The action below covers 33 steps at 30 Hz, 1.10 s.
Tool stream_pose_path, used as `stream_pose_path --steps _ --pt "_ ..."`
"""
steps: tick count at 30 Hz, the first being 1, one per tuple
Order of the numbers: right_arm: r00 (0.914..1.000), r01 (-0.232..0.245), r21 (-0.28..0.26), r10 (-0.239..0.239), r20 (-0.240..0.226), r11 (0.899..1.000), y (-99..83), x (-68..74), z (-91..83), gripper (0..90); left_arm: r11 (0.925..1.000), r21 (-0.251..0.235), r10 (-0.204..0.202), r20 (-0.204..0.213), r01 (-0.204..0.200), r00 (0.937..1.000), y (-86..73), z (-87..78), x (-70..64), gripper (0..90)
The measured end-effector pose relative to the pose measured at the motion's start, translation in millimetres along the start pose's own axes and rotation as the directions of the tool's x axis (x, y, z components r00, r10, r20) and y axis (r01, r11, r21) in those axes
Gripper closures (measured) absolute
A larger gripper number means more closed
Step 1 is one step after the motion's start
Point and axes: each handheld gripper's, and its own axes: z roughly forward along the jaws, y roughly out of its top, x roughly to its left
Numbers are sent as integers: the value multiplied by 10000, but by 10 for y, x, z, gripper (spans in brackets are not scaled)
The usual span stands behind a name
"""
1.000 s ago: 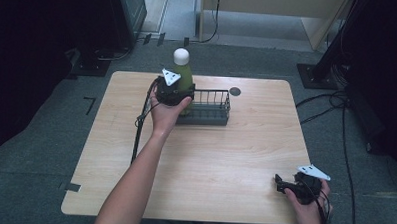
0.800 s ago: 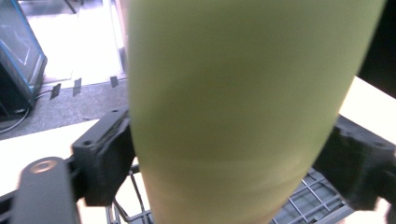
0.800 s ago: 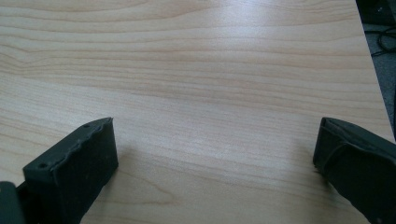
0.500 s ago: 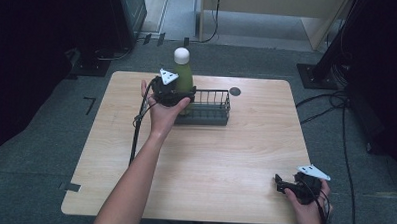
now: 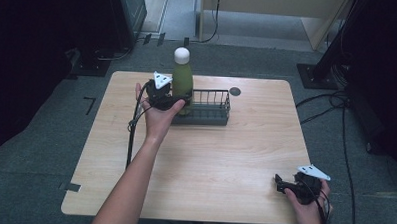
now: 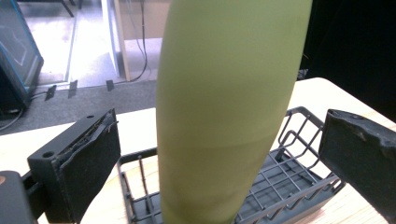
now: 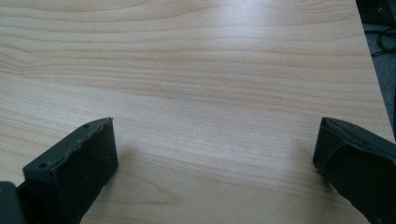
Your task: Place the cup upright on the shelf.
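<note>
Clearly my left tongs [image 5: 183,99] stand wide open around the smooth olive-green bottle with a white cap [image 5: 182,80], upright in the black wire basket's [image 5: 210,111] left end. It looks rigid, slippery, top-heavy; I'd grip mid-body. Right tongs [image 5: 280,184] rest open, empty, on the desk [image 5: 225,153].

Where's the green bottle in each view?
High view: green bottle stands upright at the left end of the wire basket, upper centre.
Left gripper view: bottle centre, between the open fingers.
Right gripper view: bare table ahead.
Shared landmark: the basket.
</note>
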Motion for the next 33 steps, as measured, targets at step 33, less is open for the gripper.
stream_pose_path --steps 33 --pt "10000 15 -14 -15 -2 10000 0 0 1 0 9970 712 -257 -643 302 9976 -937 -736 367 0"
